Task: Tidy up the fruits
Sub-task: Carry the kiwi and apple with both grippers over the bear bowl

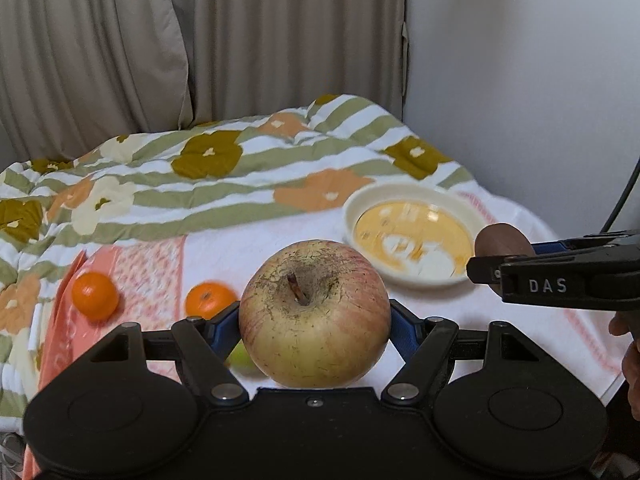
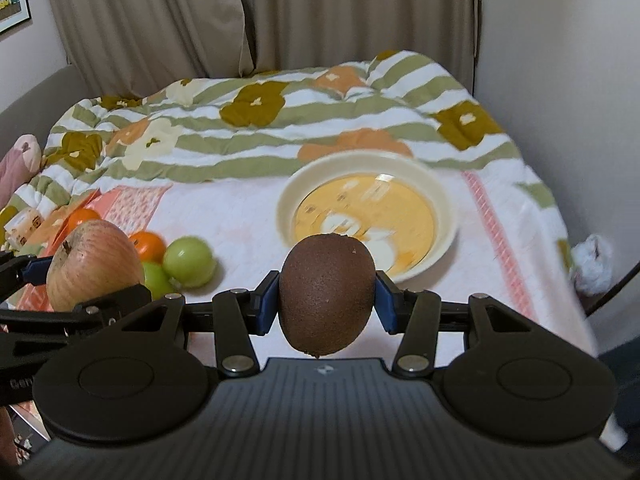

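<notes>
Russeted round apple (image 1: 315,312), fuzzy oval kiwi (image 2: 327,294)

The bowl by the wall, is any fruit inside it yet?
No fruit shows inside the bowl; only its yellow printed bottom is visible. The kiwi held in the right gripper covers the bowl's near edge, so that small part cannot be seen.

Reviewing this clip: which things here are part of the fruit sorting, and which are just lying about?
Part of the job:
apple in left tool
kiwi in right tool
bowl
two tangerines
two green fruits

Lying about:
floral quilt
curtains
crumpled white thing
</notes>
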The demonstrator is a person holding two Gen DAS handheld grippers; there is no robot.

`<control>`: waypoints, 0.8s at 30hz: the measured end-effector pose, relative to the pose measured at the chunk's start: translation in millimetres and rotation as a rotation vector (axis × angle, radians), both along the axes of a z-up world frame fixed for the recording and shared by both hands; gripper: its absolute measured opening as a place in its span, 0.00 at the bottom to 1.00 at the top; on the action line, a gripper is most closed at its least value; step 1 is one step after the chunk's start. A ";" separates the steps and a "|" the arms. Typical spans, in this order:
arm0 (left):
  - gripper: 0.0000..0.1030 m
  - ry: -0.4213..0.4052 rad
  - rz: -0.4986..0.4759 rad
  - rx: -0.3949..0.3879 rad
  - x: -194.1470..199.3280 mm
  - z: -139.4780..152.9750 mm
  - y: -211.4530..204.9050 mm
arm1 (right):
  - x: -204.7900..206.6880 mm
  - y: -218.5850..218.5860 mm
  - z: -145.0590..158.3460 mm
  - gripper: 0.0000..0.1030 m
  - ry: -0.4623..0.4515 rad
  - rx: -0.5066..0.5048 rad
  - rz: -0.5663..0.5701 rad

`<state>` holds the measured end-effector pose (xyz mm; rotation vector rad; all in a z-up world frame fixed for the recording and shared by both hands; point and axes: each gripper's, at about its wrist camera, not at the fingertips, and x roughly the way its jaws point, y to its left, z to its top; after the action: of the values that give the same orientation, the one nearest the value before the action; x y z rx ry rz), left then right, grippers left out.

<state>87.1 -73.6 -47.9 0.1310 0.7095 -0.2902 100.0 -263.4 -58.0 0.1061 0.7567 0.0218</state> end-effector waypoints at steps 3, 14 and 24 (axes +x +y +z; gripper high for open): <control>0.75 -0.008 -0.003 -0.003 13.9 9.2 -22.2 | 12.3 -26.1 12.1 0.62 -0.014 -0.014 0.008; 0.75 0.020 0.003 0.002 100.7 -5.5 -97.0 | 94.0 -111.1 8.2 0.62 -0.018 -0.023 0.049; 0.75 0.076 -0.004 0.074 169.5 -59.8 -143.4 | 164.6 -136.8 -34.3 0.62 0.033 0.016 0.091</control>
<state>256.7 -217.0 -107.7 0.1922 0.7954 -0.2738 264.6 -400.1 -92.3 0.0872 0.7940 0.1131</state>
